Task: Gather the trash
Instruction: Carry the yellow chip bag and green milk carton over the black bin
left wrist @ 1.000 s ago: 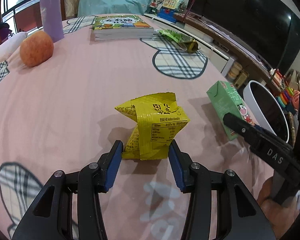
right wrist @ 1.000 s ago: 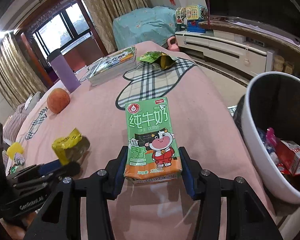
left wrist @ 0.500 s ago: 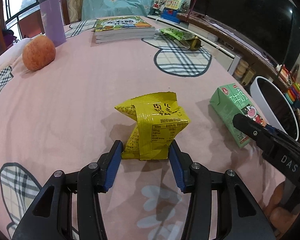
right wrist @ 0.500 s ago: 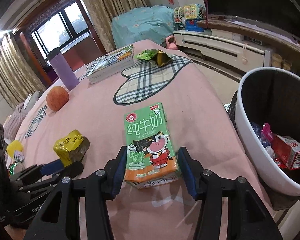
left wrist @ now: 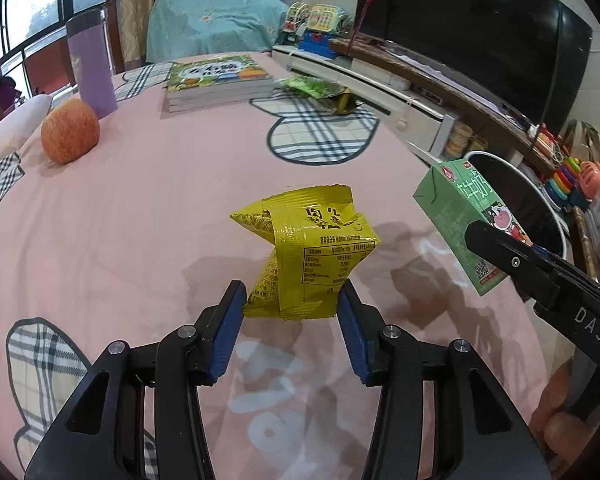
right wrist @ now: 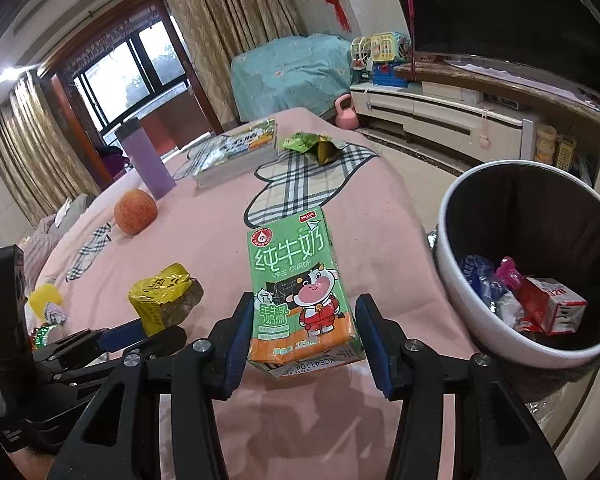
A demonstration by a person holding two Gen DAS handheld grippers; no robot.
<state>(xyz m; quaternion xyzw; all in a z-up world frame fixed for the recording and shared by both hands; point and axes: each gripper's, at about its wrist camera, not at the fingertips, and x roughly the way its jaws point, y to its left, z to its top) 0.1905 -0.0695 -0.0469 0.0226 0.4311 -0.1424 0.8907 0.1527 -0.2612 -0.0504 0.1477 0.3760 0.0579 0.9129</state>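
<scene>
My left gripper (left wrist: 291,312) is shut on a crumpled yellow snack wrapper (left wrist: 308,252) and holds it just above the pink tablecloth (left wrist: 140,208). The wrapper also shows in the right wrist view (right wrist: 162,300). My right gripper (right wrist: 302,332) is shut on a green milk carton (right wrist: 296,284) and holds it in the air above the table's right edge. The carton also shows in the left wrist view (left wrist: 466,220). A white trash bin (right wrist: 460,292) with several pieces of trash inside stands on the floor just right of the carton.
An apple (left wrist: 70,131), a purple bottle (left wrist: 92,76), a stack of books (left wrist: 218,84) and a green wrapper (left wrist: 320,90) lie at the table's far side. A TV cabinet (right wrist: 460,120) runs along the right wall.
Both grippers have lifted. The milk carton has left the table and moved nearer the bin. The yellow wrapper has risen slightly off the cloth.
</scene>
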